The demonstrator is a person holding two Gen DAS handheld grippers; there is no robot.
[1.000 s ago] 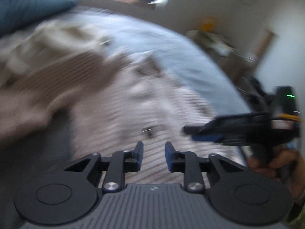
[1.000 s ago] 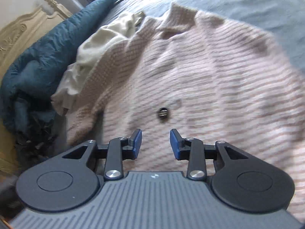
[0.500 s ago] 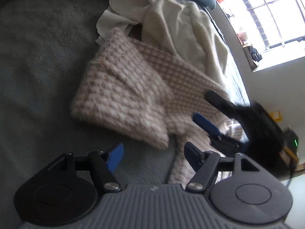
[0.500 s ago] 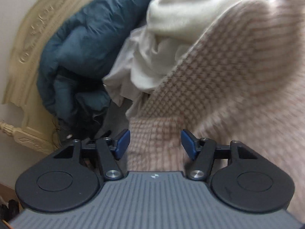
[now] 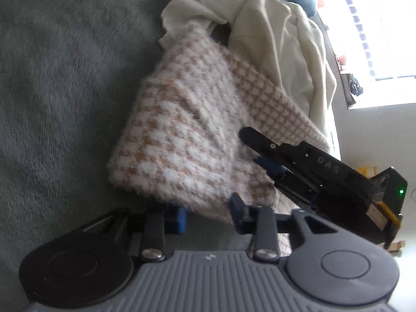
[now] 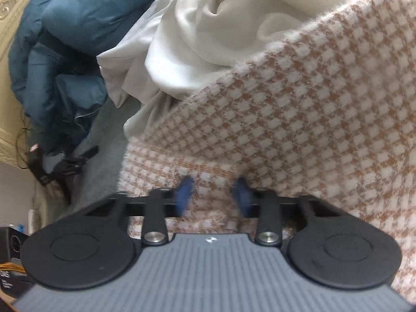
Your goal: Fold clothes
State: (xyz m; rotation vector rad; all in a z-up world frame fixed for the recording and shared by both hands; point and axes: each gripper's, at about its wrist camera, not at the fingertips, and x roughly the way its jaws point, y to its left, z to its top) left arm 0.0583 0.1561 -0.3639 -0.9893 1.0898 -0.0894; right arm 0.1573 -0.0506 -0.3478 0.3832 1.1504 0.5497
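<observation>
A fuzzy pink-and-white checked sweater (image 5: 187, 135) lies on the grey bed cover (image 5: 65, 78). In the left wrist view its folded sleeve end points toward me. My left gripper (image 5: 208, 217) is closing, and the sleeve's near corner fills the gap between its blue pads. My right gripper (image 5: 260, 150) comes in from the right and bites the sleeve a little further up. In the right wrist view the sweater (image 6: 312, 109) fills the right side. The right gripper (image 6: 213, 195) is closing there with knit fabric between its blurred blue pads.
A crumpled cream garment (image 5: 286, 39) lies against the sweater's far side, also seen as white cloth (image 6: 208, 39). A dark blue duvet (image 6: 78, 13) is heaped by the carved headboard (image 6: 7, 0). Black straps (image 6: 65, 166) lie at the bed's edge. A bright window (image 5: 377, 26) is beyond.
Both grippers swung from the sweater's body to its sleeve end and dropped closer. Their jaws opened wide half a second ago and have now narrowed onto the fabric.
</observation>
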